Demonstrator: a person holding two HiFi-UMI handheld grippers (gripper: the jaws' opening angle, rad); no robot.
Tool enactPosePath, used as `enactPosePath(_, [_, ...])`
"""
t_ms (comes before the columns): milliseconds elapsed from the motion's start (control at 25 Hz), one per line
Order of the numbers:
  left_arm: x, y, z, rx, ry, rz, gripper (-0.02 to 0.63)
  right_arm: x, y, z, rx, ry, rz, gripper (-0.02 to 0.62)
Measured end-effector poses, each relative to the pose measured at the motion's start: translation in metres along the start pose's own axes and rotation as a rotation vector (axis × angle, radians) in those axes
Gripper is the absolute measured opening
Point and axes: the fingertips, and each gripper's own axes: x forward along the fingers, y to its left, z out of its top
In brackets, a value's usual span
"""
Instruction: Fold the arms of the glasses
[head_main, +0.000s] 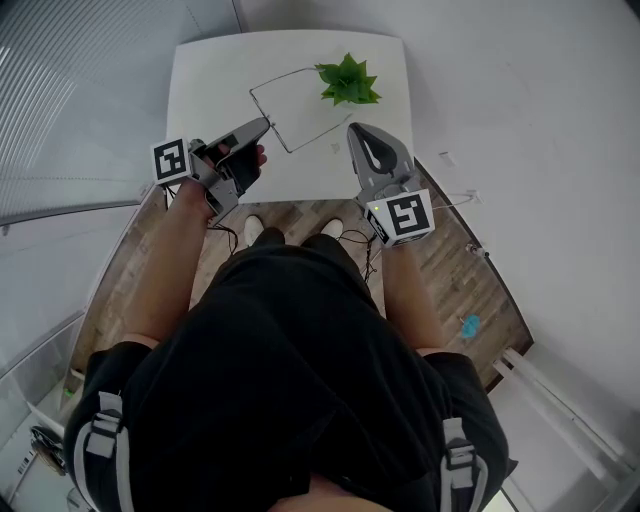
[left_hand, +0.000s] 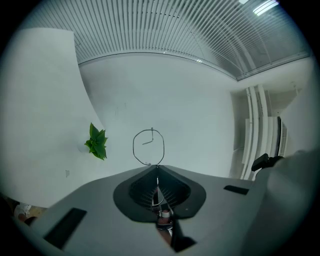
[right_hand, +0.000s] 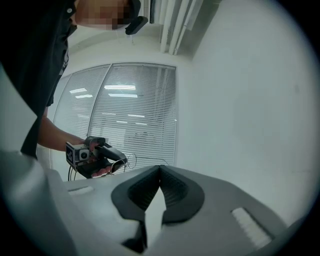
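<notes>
The glasses (head_main: 284, 79), a thin wire frame, are pinched between the pressed-together jaws of the left gripper (head_main: 266, 124). They are held over the white table (head_main: 200, 80), at 12 o'clock from the person and at 8 o'clock from the green plant (head_main: 348, 82). The right gripper (head_main: 354, 128) is held near them at 4 o'clock, its jaws pressed together on nothing. The arms are judged not yet folded. Several failures can be expected from here. The wire is so fine that it could pivot or slip in the left pinch when an arm is pushed. An arm could be bent rather than hinged if it is pressed away from its joint or against its folding direction. With the right jaws closed an arm can only be nudged, so the push could skid off it. The plant could be knocked if the frame is swung toward 1 o'clock. The hinges cannot be made out in any view, nor can the clamped part of the frame be identified. In the left gripper view only one rim loop is seen past the jaw tips. Whether the frame touches the table cannot be told.
</notes>
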Motion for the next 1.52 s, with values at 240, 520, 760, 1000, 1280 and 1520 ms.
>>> enactPosePath(240, [-0.001,0.001,-0.001,-0.009,0.001,-0.003,0.014,0.001,-0.002,-0.011,-0.073,0.059,-0.018,0.014])
enactPosePath(520, [-0.001,0.000,0.000,-0.002,-0.005,0.010,0.014,0.008,0.000,-0.014,-0.187,0.111,-0.027,0.046])
enactPosePath(760, [0.000,0.000,0.000,-0.005,-0.008,0.014,0.014,0.010,-0.001,-0.023,-0.288,0.163,-0.039,0.057])
enactPosePath(1000, [-0.001,0.001,-0.001,-0.015,-0.015,0.022,0.014,0.014,-0.003,-0.036,-0.438,0.242,-0.069,0.063])
enactPosePath(1280, [0.000,0.000,-0.002,-0.026,-0.014,0.022,0.012,0.021,-0.005,-0.049,-0.681,0.336,-0.105,0.063])
enactPosePath(1520, [0.000,-0.001,-0.002,-0.031,-0.015,0.021,0.013,0.022,-0.010,-0.054,-0.789,0.375,-0.138,0.063])
